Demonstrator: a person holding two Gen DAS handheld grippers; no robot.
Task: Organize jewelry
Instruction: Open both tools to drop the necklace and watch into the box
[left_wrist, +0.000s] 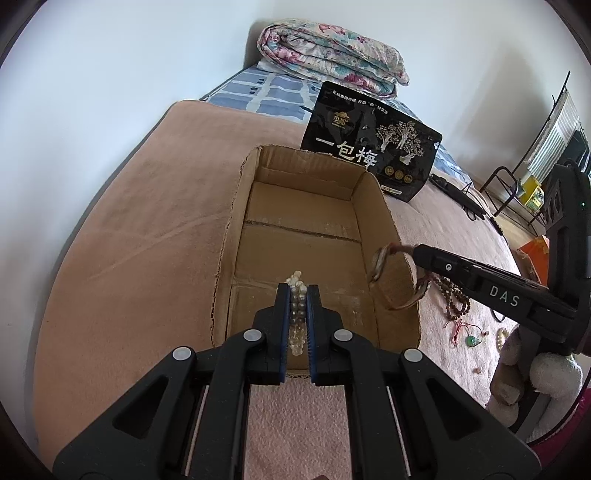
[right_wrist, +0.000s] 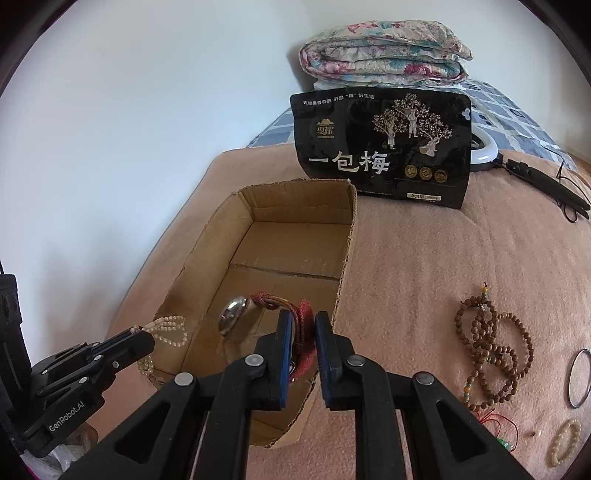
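- Hanging inside the box (right_wrist: 258, 214), our right gripper (right_wrist: 303, 332), jaws parted, loosely straddled the red-strapped watch (right_wrist: 236, 314).
- Our left gripper (left_wrist: 298, 295) clenched the pearl bracelet (left_wrist: 297, 284) above the near wall.

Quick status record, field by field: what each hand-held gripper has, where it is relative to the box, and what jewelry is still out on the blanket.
left hand-held gripper: shut on pearl bead bracelet, above near end of cardboard box
right hand-held gripper: jaws parted, red woven watch strap between them, over box's right wall
watch: metal case hangs inside box, above the floor
box contents: floor looks bare
still on blanket: brown bead strands, dark ring bangle, pale bead bracelet, green pendant on red cord
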